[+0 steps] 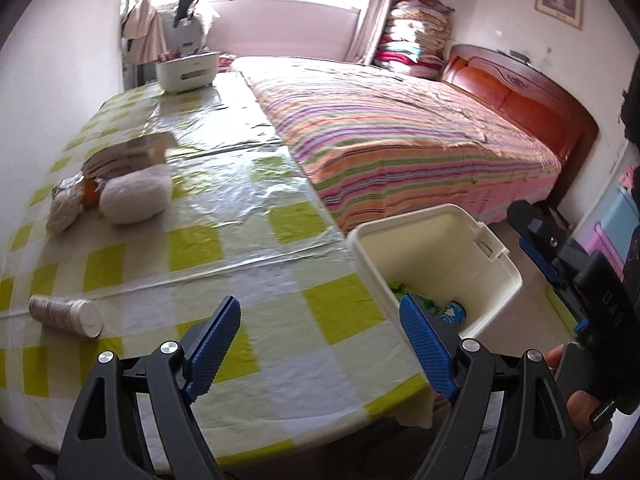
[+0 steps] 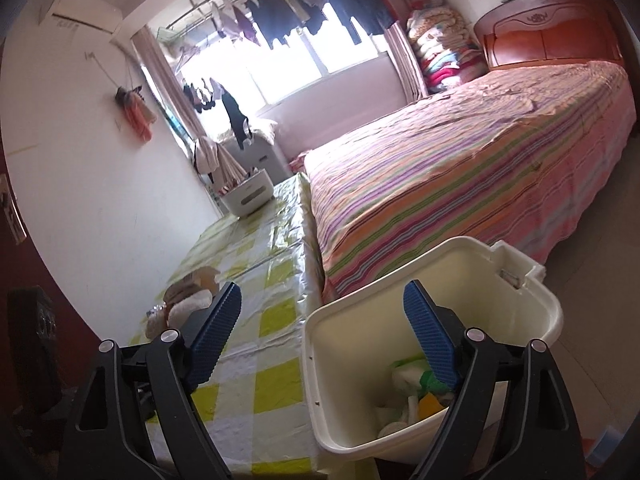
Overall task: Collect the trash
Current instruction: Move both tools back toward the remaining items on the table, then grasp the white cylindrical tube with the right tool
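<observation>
- Left gripper (image 1: 320,344) and right gripper (image 2: 324,336) were both spread, holding nothing.
- Cream plastic bin (image 1: 496,276) already held scraps.
- Advised: straddle the near-left white cylindrical bottle (image 1: 66,314) across its width.

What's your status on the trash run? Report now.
Left gripper open, empty, above table. Right gripper open, empty, over white bin. Bin already holds trash; bottle and wrapper pile still on table. Nothing blocking.
</observation>
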Demonstrator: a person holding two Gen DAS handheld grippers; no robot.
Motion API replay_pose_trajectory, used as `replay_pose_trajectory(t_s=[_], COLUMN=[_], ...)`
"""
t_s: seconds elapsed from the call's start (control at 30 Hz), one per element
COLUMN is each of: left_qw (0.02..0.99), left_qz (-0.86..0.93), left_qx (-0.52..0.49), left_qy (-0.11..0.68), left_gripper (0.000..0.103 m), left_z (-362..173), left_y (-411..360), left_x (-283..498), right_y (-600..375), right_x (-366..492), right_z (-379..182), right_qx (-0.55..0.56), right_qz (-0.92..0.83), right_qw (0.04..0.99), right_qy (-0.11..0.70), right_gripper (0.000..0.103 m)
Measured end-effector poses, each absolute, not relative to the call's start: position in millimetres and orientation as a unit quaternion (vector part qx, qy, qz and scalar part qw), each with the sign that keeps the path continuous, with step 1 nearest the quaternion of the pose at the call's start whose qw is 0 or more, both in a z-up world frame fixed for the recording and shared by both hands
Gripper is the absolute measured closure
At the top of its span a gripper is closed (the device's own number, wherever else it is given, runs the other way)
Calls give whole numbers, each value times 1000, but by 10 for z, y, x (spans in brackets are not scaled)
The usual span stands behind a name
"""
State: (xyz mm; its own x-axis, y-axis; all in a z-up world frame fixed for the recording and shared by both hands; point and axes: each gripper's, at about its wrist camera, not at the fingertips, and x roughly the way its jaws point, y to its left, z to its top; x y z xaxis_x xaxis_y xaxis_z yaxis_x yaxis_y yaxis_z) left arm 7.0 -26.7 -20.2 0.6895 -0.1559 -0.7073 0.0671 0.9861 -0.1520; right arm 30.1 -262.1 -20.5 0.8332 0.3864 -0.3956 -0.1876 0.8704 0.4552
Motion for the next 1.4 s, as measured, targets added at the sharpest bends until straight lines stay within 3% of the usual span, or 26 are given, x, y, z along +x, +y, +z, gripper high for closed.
replay_pose_trajectory(t_s=[0.57,0.83,0.93,1.2,1.4], left_qw=[911,924,929,918,910], left_qz=[-3,45,63,68,82], left_qx=[-186,-189,-188,-252,-300], left_qy=[368,328,312,298,274], left_gripper=[24,24,24,24,24], left_z=[-314,-279,-295,-470,-484], left_y=[1115,1653,1814,2252,2518], left_x=[-409,-750,-816,-894,-967], right_y=[-1518,-835,-458,682,1065], right_x=[291,210,213,91,369], right_z=[-316,-347,-297,-292,-437], right_qx=[125,99,69,-149,-183], right_qz=[282,421,484,543,552], right_qw=[903,836,799,764,742], right_qy=[298,336,351,314,334], right_gripper=[17,16,16,16,16])
